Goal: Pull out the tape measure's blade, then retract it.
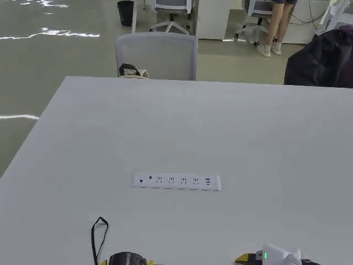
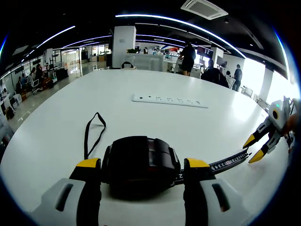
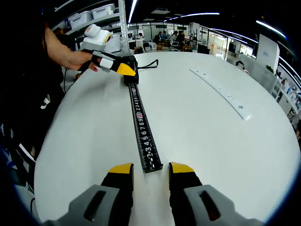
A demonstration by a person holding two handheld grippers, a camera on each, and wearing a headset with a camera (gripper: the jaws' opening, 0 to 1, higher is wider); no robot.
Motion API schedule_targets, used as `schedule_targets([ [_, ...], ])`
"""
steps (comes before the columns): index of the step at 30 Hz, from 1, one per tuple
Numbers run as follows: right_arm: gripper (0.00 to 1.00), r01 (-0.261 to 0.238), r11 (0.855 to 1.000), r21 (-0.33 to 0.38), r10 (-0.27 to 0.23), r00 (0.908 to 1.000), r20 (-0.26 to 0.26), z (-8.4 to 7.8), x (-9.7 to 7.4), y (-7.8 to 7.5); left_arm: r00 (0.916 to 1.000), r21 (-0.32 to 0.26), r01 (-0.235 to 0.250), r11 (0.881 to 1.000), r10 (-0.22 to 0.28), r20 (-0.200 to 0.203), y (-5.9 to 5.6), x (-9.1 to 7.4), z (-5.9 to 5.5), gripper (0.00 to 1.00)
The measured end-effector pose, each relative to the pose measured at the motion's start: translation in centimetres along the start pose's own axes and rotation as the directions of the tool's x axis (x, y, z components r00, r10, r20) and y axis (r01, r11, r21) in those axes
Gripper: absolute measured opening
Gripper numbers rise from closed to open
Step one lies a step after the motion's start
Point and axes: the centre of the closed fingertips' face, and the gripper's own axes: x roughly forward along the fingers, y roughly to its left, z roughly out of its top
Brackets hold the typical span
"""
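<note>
My left gripper (image 2: pixel 141 164) is shut on the black tape measure case (image 2: pixel 140 159), which rests on the white table (image 2: pixel 155 117). The case's black wrist strap (image 2: pixel 92 134) trails off to the left. Its dark numbered blade (image 3: pixel 141 122) is drawn out and lies flat on the table. The blade's end (image 3: pixel 153 165) sits just ahead of the gap in my right gripper (image 3: pixel 151 168), whose jaws stand open and apart from it. In the head view the case (image 1: pixel 127 259) and the right gripper (image 1: pixel 248 258) are at the bottom edge.
A white power strip (image 1: pixel 176 181) lies across the middle of the table. A grey chair (image 1: pixel 156 55) stands at the far edge, with a dark jacket (image 1: pixel 322 58) at the far right. A person's legs (image 1: pixel 276 25) are seen further back among office chairs.
</note>
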Motion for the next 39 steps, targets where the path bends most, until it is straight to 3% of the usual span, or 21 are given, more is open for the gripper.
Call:
schedule_targets([
  [12,0.15,-0.044,0.999,-0.018,0.044,0.9989,-0.014,-0.5,0.5,-0.1,1.0,-0.025,-0.008,1.0,0.008,0.001,0.3,0.3,-0.1,0.65],
  [18,0.14,-0.031,0.998,-0.059,0.03,0.9994,-0.017,-0.4,0.5,-0.3,1.0,-0.02,-0.006,1.0,0.006,-0.002,0.5,0.7,-0.4,0.64],
  [20,0.13,-0.026,0.999,-0.029,0.025,0.9995,-0.019,-0.3,0.5,-0.4,1.0,-0.016,-0.004,1.0,0.004,-0.002,0.5,0.7,-0.4,0.64],
  [26,0.12,-0.017,0.999,-0.051,0.015,0.9994,-0.032,-0.4,0.6,-0.5,1.0,-0.012,-0.006,1.0,0.006,-0.003,0.6,0.9,-0.6,0.63],
  [39,0.12,-0.036,0.997,-0.063,0.035,0.999,-0.028,0.5,1.0,0.2,1.0,-0.005,-0.002,1.0,0.002,-0.007,0.4,0.4,-0.4,0.62],
])
